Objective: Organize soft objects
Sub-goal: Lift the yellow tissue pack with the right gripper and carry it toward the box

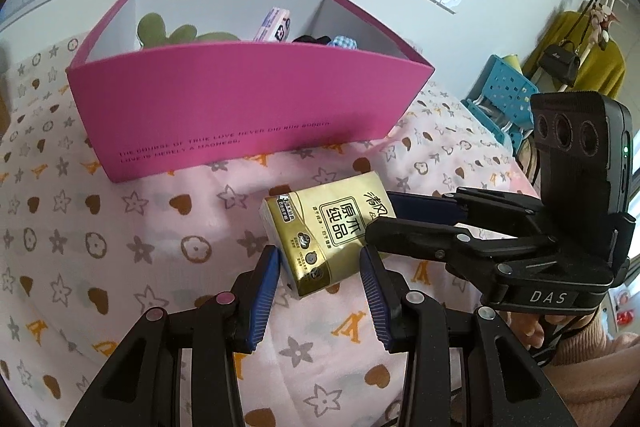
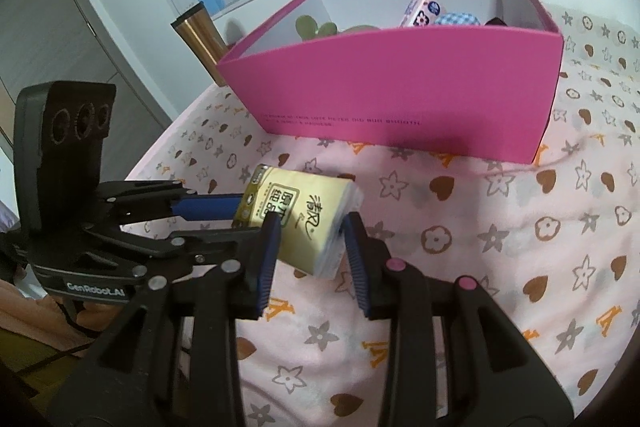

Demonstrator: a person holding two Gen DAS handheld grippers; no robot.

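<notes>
A gold pocket-tissue pack (image 1: 324, 231) hangs just above the pink patterned sheet, in front of the pink box (image 1: 240, 107). My left gripper (image 1: 320, 263) is shut on its near end, blue pads (image 1: 268, 275) pressing both sides. My right gripper (image 1: 386, 221) comes in from the right and clamps the pack's far end. In the right wrist view the pack (image 2: 304, 211) sits between the right gripper's (image 2: 310, 239) pads, and the left gripper (image 2: 236, 223) holds its left end. The box (image 2: 400, 87) holds a green plush (image 1: 180, 35), a pink tissue pack (image 1: 276, 25) and a blue checked item (image 2: 456, 19).
The bed sheet (image 2: 520, 227) spreads around the box. A bronze cylinder (image 2: 200, 39) stands left of the box by the wall. A blue perforated basket (image 1: 504, 91) and a rack with a yellow garment (image 1: 588, 55) sit beyond the bed's right edge. A sleeve (image 1: 592, 379) shows at lower right.
</notes>
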